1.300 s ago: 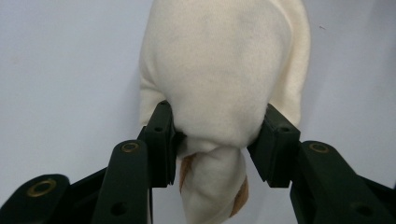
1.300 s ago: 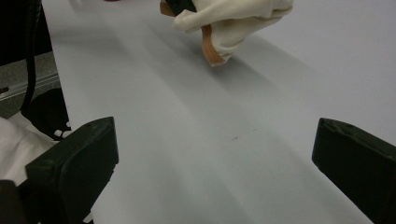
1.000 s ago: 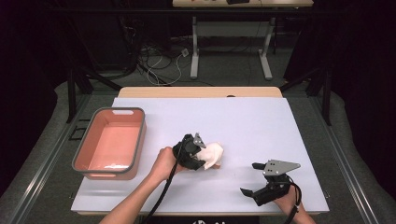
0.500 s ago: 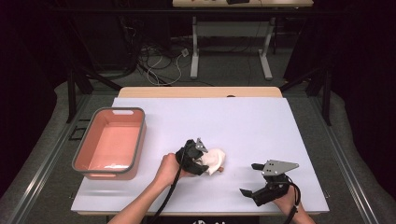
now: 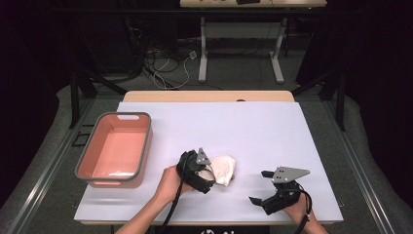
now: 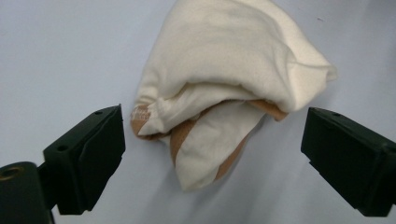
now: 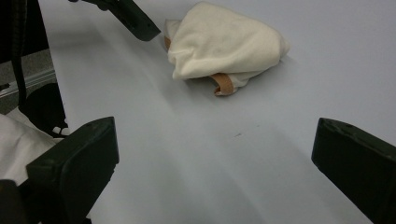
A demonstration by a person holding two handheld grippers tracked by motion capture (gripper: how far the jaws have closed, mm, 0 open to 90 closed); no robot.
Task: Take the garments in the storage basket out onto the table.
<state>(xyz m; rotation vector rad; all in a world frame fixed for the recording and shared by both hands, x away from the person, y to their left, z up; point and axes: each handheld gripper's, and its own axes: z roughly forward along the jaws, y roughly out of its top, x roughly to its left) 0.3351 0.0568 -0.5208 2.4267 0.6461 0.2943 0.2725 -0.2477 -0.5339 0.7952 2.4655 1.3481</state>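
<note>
A crumpled cream cloth [image 5: 223, 168] with tan trim lies on the white table [image 5: 253, 131], near the front middle. My left gripper [image 5: 210, 175] is right at the cloth's left side, open, and its jaws stand wide on either side of the cloth [image 6: 219, 88] without touching it. My right gripper [image 5: 258, 187] rests low near the front right of the table, open and holding nothing. From the right gripper view the cloth [image 7: 224, 44] lies ahead on bare table, with a jaw of the left gripper [image 7: 133, 18] beside it.
A salmon-pink bin with a grey rim [image 5: 143, 146] stands at the left of the table. A wooden strip [image 5: 209, 96] runs along the far edge. Beyond it are desk legs and cables on the floor.
My left gripper has moved slightly toward the front and right, closing in on the cloth. The right gripper has stayed where it was.
</note>
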